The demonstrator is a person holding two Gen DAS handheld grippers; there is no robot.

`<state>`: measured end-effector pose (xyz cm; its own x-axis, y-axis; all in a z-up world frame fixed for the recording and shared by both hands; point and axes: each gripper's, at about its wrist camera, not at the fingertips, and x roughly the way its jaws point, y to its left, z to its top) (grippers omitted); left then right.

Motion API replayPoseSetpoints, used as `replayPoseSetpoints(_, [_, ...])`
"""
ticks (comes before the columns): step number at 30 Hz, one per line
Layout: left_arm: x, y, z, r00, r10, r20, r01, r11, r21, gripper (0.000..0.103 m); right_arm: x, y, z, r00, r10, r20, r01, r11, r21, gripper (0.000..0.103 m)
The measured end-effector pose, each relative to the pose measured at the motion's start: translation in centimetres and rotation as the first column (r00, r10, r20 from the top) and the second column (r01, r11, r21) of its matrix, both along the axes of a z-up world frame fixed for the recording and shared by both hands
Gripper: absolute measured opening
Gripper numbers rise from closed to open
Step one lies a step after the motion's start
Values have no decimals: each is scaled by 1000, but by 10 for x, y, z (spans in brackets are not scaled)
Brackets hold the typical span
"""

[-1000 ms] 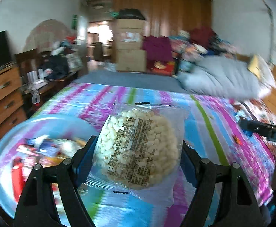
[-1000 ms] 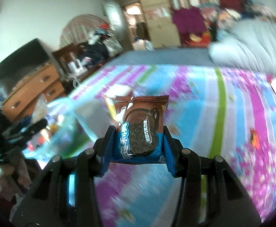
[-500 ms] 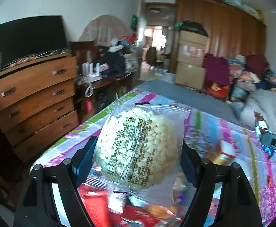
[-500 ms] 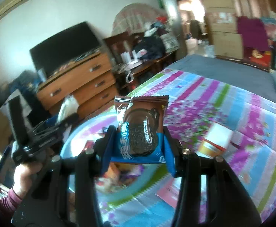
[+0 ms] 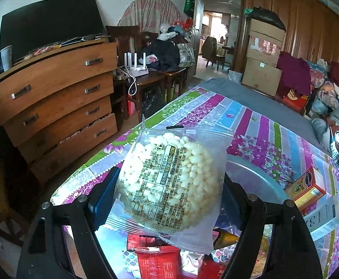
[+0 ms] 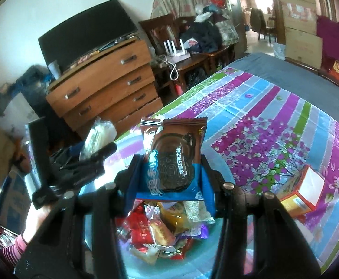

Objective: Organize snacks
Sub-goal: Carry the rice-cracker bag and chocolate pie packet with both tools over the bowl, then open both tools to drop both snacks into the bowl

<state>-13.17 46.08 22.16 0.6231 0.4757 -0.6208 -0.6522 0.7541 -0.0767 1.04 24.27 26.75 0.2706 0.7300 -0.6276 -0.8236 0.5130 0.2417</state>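
Pinching upright packets: left claw (image 5: 169, 200) rice-puff bag (image 5: 169, 183), right claw (image 6: 169, 181) cookie pack (image 6: 173, 160).

Below both sets of jaws, the blue bowl (image 6: 192, 262) is heaped with snack packets (image 6: 155, 230), leaving bare bottom only nearest the camera. Right of the jaws, an orange box (image 6: 301, 193) blocks the bedspread (image 6: 274, 116); beyond them it lies open.

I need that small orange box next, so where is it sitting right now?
The orange box lies on the flowered bedspread at the right of both wrist views, just beyond the right rim of the blue bowl of snacks.
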Motion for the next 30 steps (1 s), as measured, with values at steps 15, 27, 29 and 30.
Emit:
replayPoseSetpoints(15, [1,0,-3,1000,0,-5,0,1000,-5,81,1,13,-2,1000,3,-3,-3,1000,-16,48])
replayPoseSetpoints(27, [12,1,-12,999,-11,-52,10,1000,-22,83,9,13,-16,999,10,-33,-11,999,-39,68])
replayPoseSetpoints(29, [12,0,-11,999,-8,-52,7,1000,-13,87,7,12,-15,1000,7,-22,-8,999,-39,75])
replayPoseSetpoints(30, [12,0,-11,999,-5,-49,5,1000,-9,89,6,11,-16,1000,7,-23,-7,999,-37,75])
